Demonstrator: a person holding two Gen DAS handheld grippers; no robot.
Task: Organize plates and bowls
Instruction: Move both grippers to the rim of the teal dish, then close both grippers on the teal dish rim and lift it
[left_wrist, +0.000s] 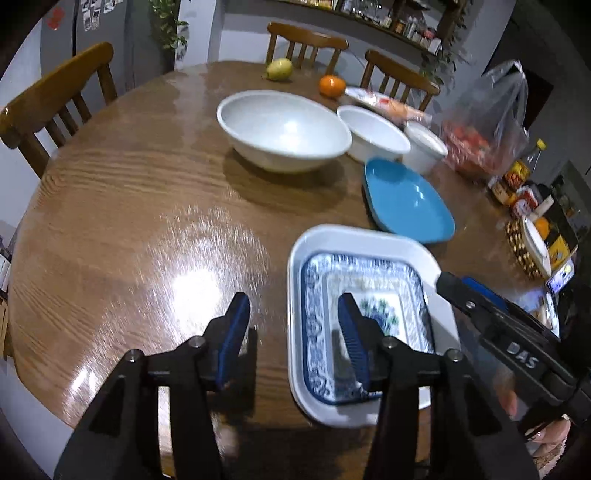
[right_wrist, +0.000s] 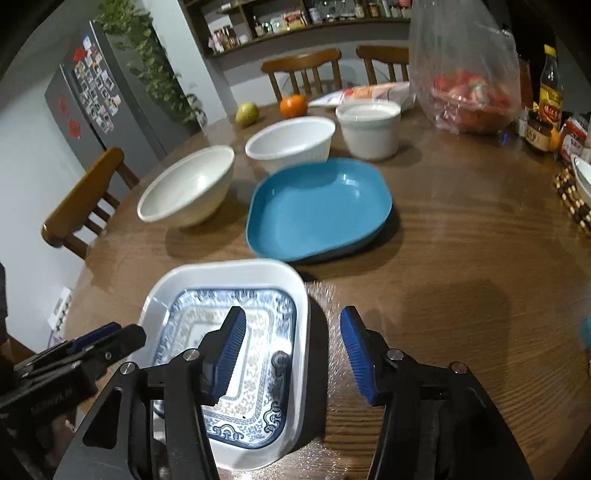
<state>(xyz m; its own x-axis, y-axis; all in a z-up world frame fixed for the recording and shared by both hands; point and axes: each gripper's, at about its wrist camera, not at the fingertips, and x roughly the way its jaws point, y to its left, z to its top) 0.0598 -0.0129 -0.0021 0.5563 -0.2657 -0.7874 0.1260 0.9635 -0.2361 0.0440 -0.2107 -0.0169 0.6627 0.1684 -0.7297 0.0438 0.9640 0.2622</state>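
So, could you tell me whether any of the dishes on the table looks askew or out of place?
Only the large white bowl looks odd in the right wrist view, where it seems tipped toward the table edge; the left wrist view shows it level, so that is probably lens distortion. The patterned dish sits neatly inside the white tray. Nothing looks spilled or broken.

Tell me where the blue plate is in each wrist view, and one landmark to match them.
Left wrist view: the blue plate lies right of centre, beyond the white tray.
Right wrist view: the blue plate lies near the centre, again beyond the white tray.
Shared landmark: the orange at the far edge.
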